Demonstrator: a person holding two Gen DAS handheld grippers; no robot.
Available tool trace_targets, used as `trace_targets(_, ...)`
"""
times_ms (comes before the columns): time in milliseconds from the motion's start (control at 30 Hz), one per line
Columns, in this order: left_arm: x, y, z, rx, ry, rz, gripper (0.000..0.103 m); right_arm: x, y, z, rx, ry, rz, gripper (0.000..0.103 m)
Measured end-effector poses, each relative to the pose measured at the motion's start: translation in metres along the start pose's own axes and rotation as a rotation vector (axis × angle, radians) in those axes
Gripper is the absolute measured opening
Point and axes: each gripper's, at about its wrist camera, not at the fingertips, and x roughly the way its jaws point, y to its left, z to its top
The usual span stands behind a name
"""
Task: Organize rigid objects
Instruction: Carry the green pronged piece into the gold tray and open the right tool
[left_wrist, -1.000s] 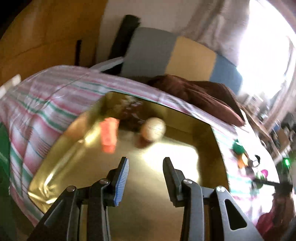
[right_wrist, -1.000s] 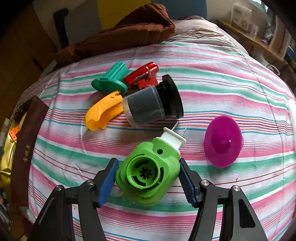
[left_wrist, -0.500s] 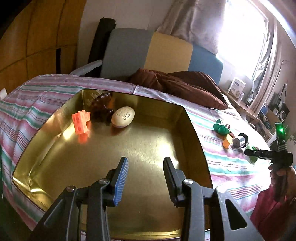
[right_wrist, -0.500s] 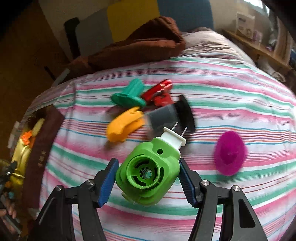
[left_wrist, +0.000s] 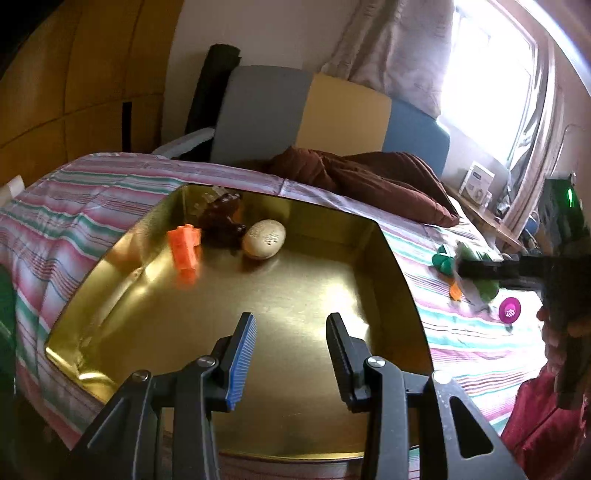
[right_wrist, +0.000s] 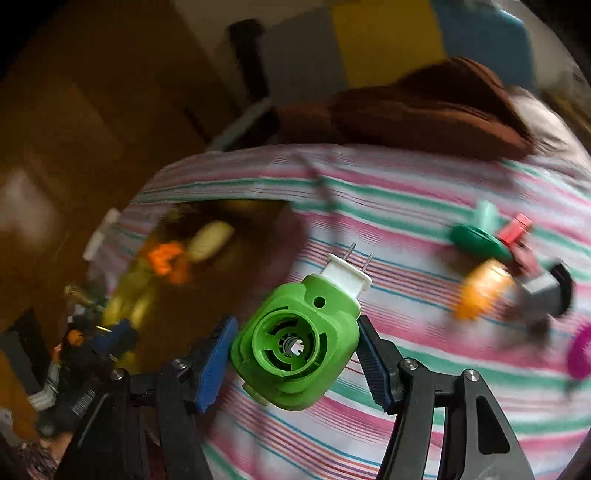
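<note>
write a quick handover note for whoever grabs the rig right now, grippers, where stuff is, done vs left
Left gripper: open, holding nothing, over the gold tray.
Right gripper: shut on the green plug-in device, held above the striped bedspread, not yet at the tray.
Done: orange block, beige oval piece and a dark brown item are in the tray's far corner.
Left: put the green device in the tray, then the teal piece, red item, orange piece, grey-black cylinder and magenta cap on the bedspread.

Bright curtained window (left_wrist: 491, 74) lights wood-panelled wall (left_wrist: 81, 74) and, seemingly, a bed's striped cover (left_wrist: 74, 199).
</note>
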Motion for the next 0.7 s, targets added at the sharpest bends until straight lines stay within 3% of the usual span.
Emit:
trace_targets(200, -0.003, 0.012, 0.002, -0.025, 0.005, 0.013, 0.040, 0.041, 0.068, 0.024, -0.126, 0.054, 0.011, 0.065)
trace_targets(333, -0.008, 0.020, 0.005, -0.042, -0.006, 0.015, 0.040, 0.077, 0.092, 0.032, -0.174, 0.136, -0.050, 0.065)
trace_targets(700, -0.011, 0.036, 0.010, -0.089, -0.010, 0.010, 0.040, 0.152, 0.093, 0.053, -0.177, 0.254, -0.161, 0.065)
